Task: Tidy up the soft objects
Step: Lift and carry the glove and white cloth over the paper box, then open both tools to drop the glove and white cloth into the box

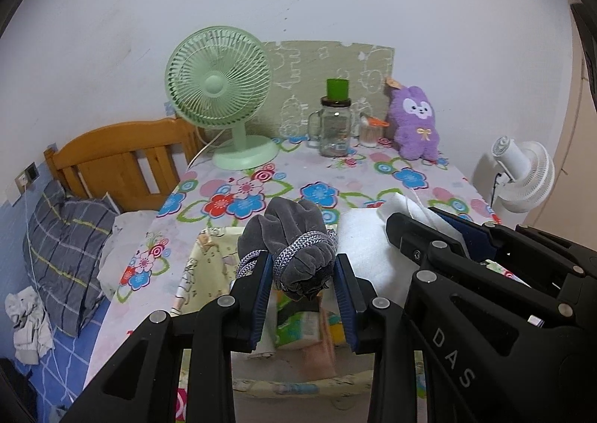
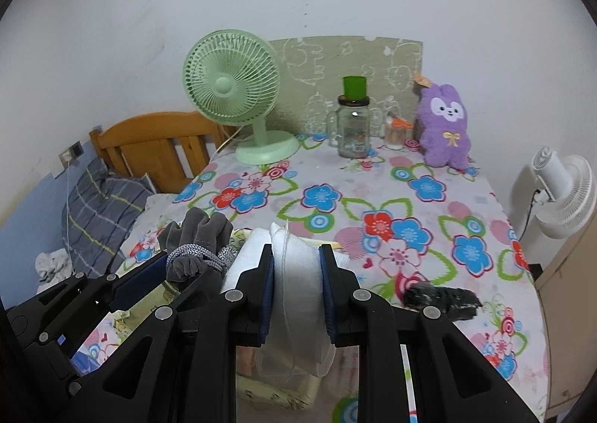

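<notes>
two claws gripping | left claw (image 1: 304,270): grey bundle (image 1: 294,236) | right claw (image 2: 297,273): white cloth (image 2: 296,273)

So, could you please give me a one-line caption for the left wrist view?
Left gripper clamps a grey bundle above a fabric bin on the floral table.

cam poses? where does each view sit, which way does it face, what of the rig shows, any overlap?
Left wrist: sits behind the left tool, facing the wall over the table; it grips a grey bundle; right tool at right.
Right wrist: behind the right tool, same heading; it clamps white foam.
Shared: green fan, purple plush.
</notes>
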